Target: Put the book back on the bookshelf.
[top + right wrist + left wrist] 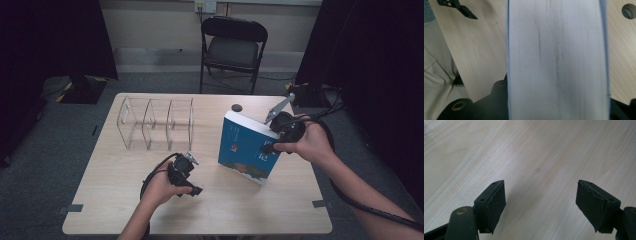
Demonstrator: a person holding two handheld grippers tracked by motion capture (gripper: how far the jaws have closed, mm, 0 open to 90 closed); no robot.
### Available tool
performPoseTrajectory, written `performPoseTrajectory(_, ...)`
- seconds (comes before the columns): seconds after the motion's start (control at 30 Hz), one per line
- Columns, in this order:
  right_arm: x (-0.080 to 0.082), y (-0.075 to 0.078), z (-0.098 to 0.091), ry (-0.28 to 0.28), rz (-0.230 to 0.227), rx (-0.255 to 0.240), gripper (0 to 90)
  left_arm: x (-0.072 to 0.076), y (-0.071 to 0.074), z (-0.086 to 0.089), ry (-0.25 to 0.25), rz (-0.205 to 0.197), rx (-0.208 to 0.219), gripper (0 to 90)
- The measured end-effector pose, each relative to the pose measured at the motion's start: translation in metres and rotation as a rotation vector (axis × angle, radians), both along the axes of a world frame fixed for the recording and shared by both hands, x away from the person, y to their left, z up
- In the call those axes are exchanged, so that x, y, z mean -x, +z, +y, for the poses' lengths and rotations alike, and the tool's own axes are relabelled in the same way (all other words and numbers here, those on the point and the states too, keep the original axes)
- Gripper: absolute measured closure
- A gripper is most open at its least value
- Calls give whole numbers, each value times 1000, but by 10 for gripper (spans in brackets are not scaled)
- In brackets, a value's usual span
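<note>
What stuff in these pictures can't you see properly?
- Book cover words: too small and blurred in the high view.
- Book in the right gripper view: just its white page edge; the cover is turned away and the picture's edges cut it off.
- Right gripper jaws: hidden by the book and the hand in the high view.
- Small dark round thing behind the book: too small to name.

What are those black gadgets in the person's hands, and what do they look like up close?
Each is a hand-held black gripper. The left gripper has two blocky black jaws faced with rough-edged dark pads and a brass-coloured pivot. The right gripper carries a grey three-cornered plate on top. A thick black cable trails from it. The forearms are bare.
</note>
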State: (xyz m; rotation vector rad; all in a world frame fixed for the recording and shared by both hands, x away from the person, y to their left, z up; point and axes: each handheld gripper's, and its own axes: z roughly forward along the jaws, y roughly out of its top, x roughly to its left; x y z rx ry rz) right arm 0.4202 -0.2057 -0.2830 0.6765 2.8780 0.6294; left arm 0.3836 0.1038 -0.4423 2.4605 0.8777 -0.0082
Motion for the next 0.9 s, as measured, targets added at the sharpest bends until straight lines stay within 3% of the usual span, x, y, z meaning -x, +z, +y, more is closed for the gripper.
performPoseTrajectory(0.5,37,-6,25,119,20,-21,610,2,9,7,6,-31,21,238)
performPoseTrajectory(0.73,46,-12,32,162,30,-17,609,3,11,9,-2,-48,21,237)
performPoseTrajectory(0.9,45,-18,26,175,8,-52,607,3,12,9,-14,-56,32,236)
